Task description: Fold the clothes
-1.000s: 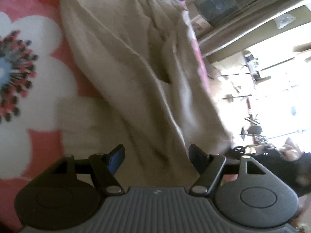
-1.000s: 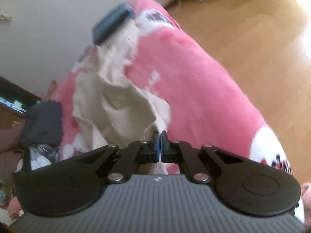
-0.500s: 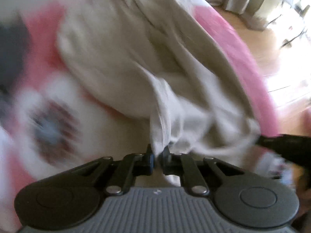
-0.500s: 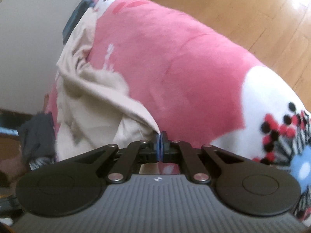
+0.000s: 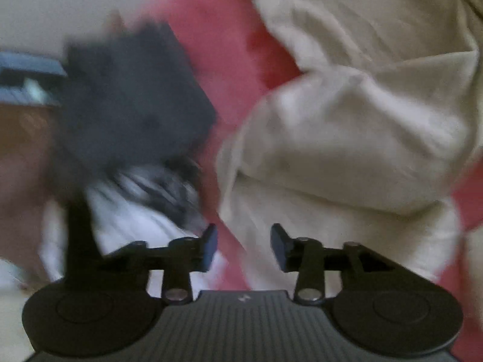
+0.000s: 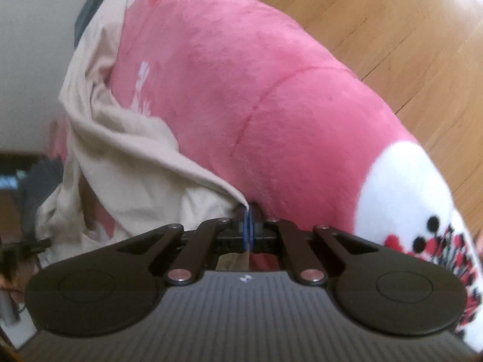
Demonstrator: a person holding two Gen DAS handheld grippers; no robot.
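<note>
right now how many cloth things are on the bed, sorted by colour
beige: 1, the beige garment, one edge pinched in the right tool
dark grey: 1, the dark folded garment
black and white patterned: 1, the patterned garment, blurred
pink floral: 1, the pink blanket underneath
total: 4

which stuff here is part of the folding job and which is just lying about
Part of the job:
- beige garment, one edge pinched in the shut right gripper
- left gripper, jaws opening, nothing between them
- pink blanket, the surface being worked on

Just lying about:
- dark clothing, blurred
- black and white cloth, blurred
- wooden floor
</note>
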